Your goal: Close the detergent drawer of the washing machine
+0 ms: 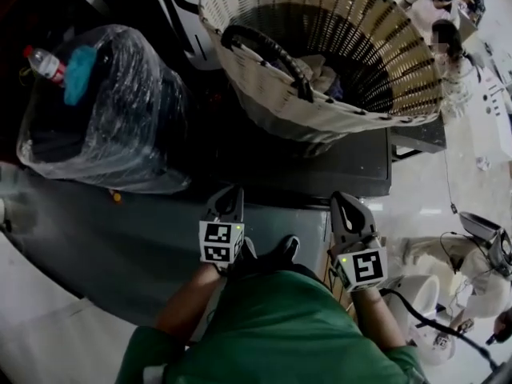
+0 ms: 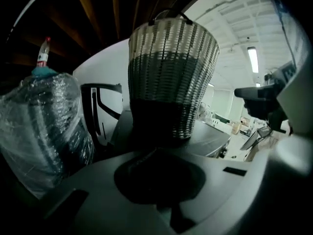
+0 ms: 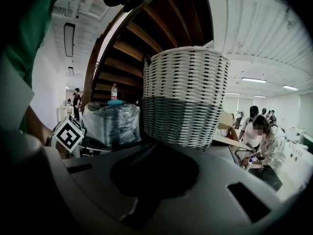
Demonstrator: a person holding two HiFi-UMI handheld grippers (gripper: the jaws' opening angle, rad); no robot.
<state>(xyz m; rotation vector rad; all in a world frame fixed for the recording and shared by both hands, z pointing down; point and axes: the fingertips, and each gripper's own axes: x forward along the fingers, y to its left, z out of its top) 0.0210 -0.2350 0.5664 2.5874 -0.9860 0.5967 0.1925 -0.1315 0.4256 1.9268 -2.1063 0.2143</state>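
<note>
Grippers both held low in front of person's green shirt (image 1: 280,326), side by side, aimed fwd at washing machine top (image 1: 356,166). Left gripper (image 1: 232,192) jaws pressed together, nothing between them; same in left gripper view (image 2: 146,153). Right gripper (image 1: 342,198) also closed and empty, confirmed in right gripper view (image 3: 151,148). Neither touches the machine. Marker cube of left one shows at left edge of right gripper view.

Detergent drawer: can't be made out in any view; machine front is hidden below the top's near edge, so open/closed unknown.

Wicker laundry basket (image 1: 264,94) stands on the dark grey machine top, upright, white upper band, grey lower band (image 3: 183,97), dark handle across rim, some clothes (image 1: 320,70) inside. It fills the centre of the left gripper view (image 2: 171,82) too.

Plastic-wrapped bin (image 1: 120,126) left of basket, well apart from grippers; red-capped bottle (image 1: 44,62) and a teal item (image 1: 80,74) sit on top of it. Bottle also seen from left gripper (image 2: 43,53).

Wooden stair underside (image 3: 161,28) overhead. People (image 1: 440,22) seated at tables far right. Black shoe (image 1: 280,254) between the two grippers. Cable (image 1: 416,310) trails from the right gripper's wrist end.
</note>
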